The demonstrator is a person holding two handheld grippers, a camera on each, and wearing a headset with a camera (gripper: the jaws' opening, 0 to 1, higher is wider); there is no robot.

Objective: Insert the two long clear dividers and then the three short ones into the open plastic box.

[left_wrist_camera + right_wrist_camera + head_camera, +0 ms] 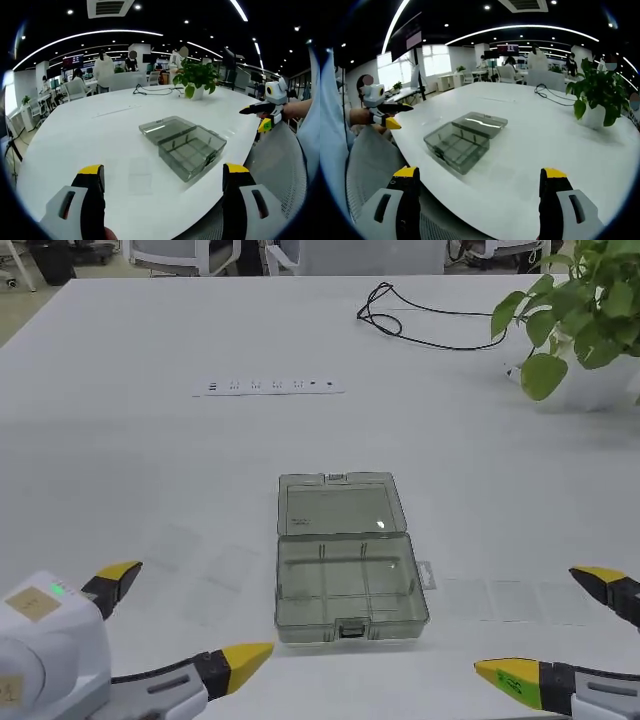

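1. The open plastic box sat on the white table. Its lid was folded flat on the box's far side, and its latch side faced the person.
2. The left gripper hovered off the box's near-left corner, jaws spread wide with nothing between them. The right gripper hovered off the near-right corner, equally wide and empty.
3. Left of the box, two clear pieces lay flat on the table, one near the box's left wall and the other farther out. By their count they were probably the long dividers.
4. Right of the box, three clear pieces lay in a row leading away from its right wall. These were probably the short dividers, due later.
5. The long dividers go in first and lay on the box's left, so the left gripper was the nearer one. They lay just ahead of its jaws, on the side away from the box. The right gripper would have had to reach across the box.
6. The pieces' outlines were too faint to fix their long axes. The box's long side ran left to right, so a long divider would likely need to align with it.
7. Faint lines showed inside the box, but slots and seated dividers could not be told apart.
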